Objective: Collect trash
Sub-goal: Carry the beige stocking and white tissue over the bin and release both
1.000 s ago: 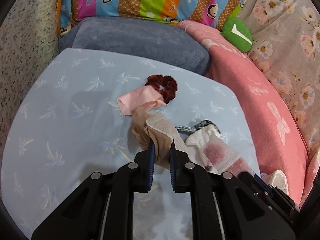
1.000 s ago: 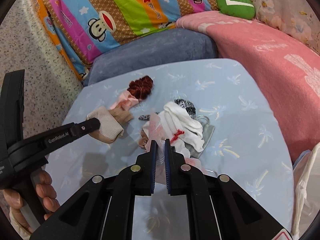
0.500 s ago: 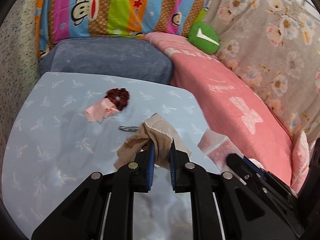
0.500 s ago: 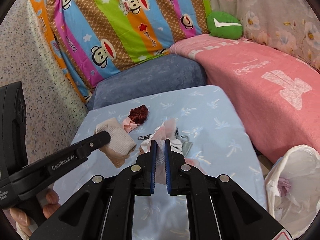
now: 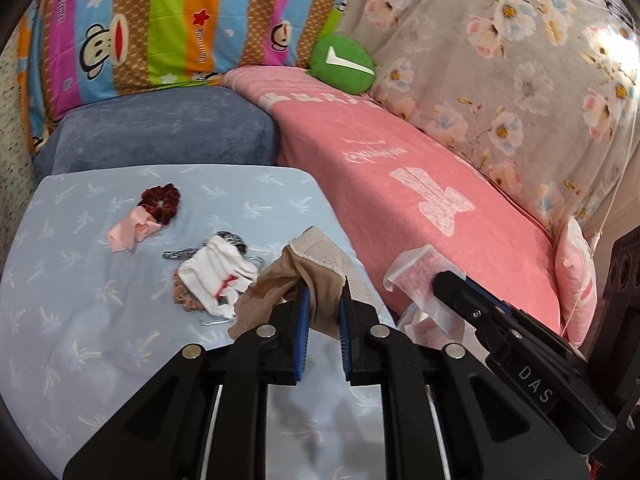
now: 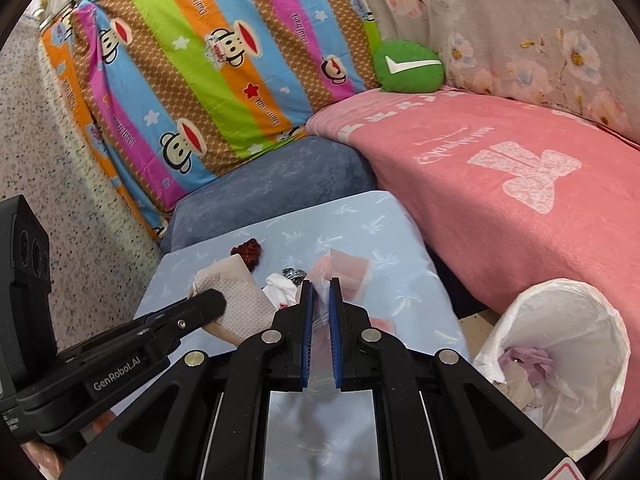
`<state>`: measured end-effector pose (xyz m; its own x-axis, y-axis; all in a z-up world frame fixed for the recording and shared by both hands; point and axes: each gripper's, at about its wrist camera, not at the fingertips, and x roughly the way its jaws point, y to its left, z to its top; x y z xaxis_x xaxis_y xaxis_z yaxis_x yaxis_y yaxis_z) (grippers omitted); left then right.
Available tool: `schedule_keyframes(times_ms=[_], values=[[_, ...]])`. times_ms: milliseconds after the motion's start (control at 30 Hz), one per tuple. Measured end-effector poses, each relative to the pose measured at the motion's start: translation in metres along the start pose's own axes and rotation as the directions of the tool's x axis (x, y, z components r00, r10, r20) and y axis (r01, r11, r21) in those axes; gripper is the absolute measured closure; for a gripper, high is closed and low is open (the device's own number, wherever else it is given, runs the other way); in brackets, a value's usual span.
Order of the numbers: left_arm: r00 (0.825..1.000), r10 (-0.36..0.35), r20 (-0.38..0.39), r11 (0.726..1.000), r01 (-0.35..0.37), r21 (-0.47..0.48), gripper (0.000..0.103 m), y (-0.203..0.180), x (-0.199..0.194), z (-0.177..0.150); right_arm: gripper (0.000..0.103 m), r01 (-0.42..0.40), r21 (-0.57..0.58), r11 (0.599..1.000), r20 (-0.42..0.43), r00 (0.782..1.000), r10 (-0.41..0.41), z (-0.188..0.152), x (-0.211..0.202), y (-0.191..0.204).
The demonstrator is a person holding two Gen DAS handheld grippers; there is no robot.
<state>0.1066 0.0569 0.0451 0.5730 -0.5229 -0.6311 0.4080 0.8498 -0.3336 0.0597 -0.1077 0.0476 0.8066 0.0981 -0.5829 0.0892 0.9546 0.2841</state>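
White-lined trash bin [image 6: 560, 360] sits low to the right of both tools, nearer the right hand-held gripper [image 6: 319, 292], which pinches a clear plastic bag [image 6: 344, 272]. Left hand-held gripper [image 5: 322, 300] clamps a beige stocking [image 5: 316, 264] above the counter [image 5: 80, 320].

Home bedroom/living corner: cartoon quilt [image 6: 224, 64], pink blanket [image 6: 500, 184], floral drape [image 5: 512, 60], low table [image 5: 80, 320], lined bin [image 6: 572, 344].
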Motion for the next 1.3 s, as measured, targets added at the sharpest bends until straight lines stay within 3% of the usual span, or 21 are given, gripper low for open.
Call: schedule_keyframes(times_ms=[700,1300], values=[[0.992,-0.088,-0.088,0.969,0.106,0.222,0.089,-0.126,0.036,-0.020,0.096,0.123,0.161,0.979,0.074,0.988,-0.136,-0.005,-0.067,-0.127],[0.979,-0.134,-0.153,0.921,0.180,0.346,0.085,-0.195,0.057,-0.036,0.096,0.195,0.270,0.943,0.083,0.971,-0.224,-0.021,-0.096,-0.200]])
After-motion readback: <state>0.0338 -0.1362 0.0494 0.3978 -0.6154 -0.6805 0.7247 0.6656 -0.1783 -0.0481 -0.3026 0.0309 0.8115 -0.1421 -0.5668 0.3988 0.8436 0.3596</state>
